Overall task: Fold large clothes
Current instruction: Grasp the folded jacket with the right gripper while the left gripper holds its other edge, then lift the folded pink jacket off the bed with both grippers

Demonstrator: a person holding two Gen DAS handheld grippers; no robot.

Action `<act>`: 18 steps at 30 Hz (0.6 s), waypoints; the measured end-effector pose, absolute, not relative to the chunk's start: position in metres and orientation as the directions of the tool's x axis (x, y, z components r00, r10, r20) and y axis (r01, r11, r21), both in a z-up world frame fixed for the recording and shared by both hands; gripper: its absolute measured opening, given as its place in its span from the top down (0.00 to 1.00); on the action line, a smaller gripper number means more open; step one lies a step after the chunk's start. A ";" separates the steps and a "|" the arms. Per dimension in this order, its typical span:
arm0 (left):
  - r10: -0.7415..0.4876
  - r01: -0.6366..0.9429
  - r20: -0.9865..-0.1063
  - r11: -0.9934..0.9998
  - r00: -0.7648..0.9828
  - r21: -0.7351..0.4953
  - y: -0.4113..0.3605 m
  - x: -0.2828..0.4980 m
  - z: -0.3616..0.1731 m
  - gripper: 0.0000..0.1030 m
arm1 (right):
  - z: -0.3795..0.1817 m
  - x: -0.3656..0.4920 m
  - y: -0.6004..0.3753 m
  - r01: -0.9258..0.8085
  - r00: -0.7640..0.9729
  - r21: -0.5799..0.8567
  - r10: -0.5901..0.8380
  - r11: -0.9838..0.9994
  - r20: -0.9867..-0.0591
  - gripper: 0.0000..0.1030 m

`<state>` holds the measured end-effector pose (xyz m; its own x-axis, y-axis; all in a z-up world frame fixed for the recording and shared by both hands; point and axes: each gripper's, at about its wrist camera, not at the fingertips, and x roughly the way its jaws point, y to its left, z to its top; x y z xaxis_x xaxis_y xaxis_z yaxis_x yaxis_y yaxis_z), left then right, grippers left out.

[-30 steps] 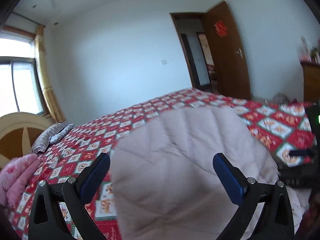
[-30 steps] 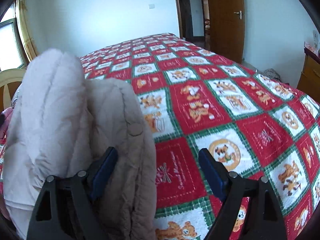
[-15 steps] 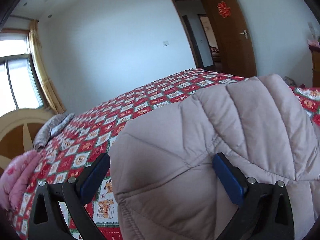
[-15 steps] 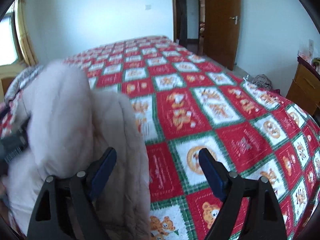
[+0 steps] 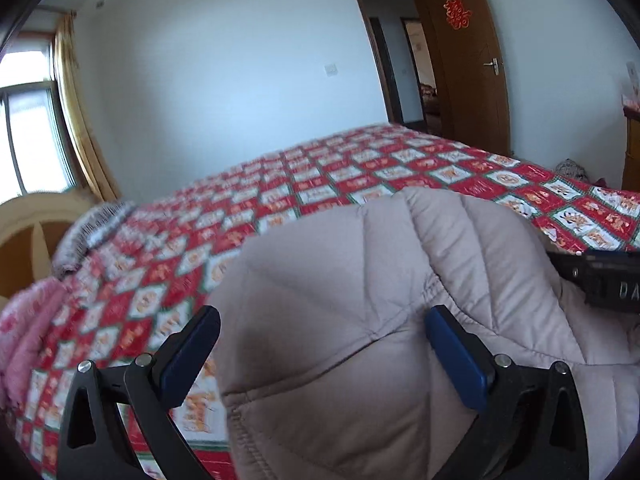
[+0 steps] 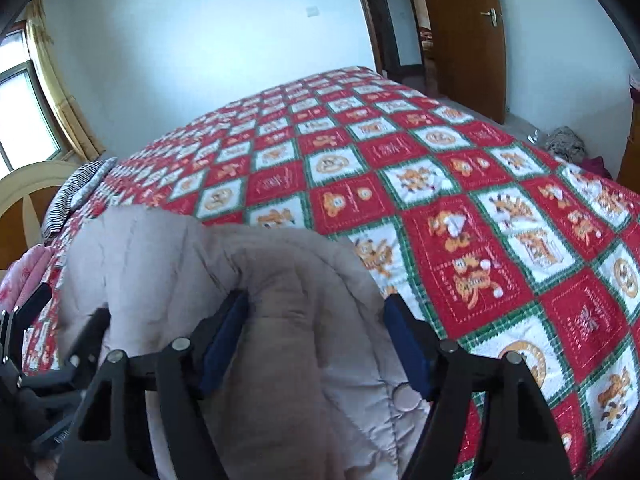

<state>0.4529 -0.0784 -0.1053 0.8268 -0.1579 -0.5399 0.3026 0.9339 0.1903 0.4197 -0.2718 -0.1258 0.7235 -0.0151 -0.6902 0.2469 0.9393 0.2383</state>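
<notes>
Beige quilted jacket (image 6: 280, 280) between right gripper (image 6: 316, 344) fingers, red patchwork bedspread (image 6: 480, 208) beyond

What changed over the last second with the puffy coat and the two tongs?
The right tongs shifted sideways until the beige padded coat bulged between their fingers, which narrowed around it; a second ago it hung at their left finger. The left tongs stayed wide open, coat between them. The checkered bedspread stayed flat.
</notes>
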 end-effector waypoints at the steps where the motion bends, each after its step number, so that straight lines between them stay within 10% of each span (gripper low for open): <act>1: -0.179 0.314 -0.561 0.937 0.808 0.154 -0.077 0.458 -0.109 0.01 | -0.131 0.419 -0.274 0.252 0.720 0.240 -0.016 0.937 -0.694 0.28; 18: -0.201 0.300 -0.606 0.952 0.770 0.066 -0.076 0.471 -0.141 0.01 | -0.164 0.430 -0.274 0.271 0.681 0.208 -0.034 0.940 -0.732 0.21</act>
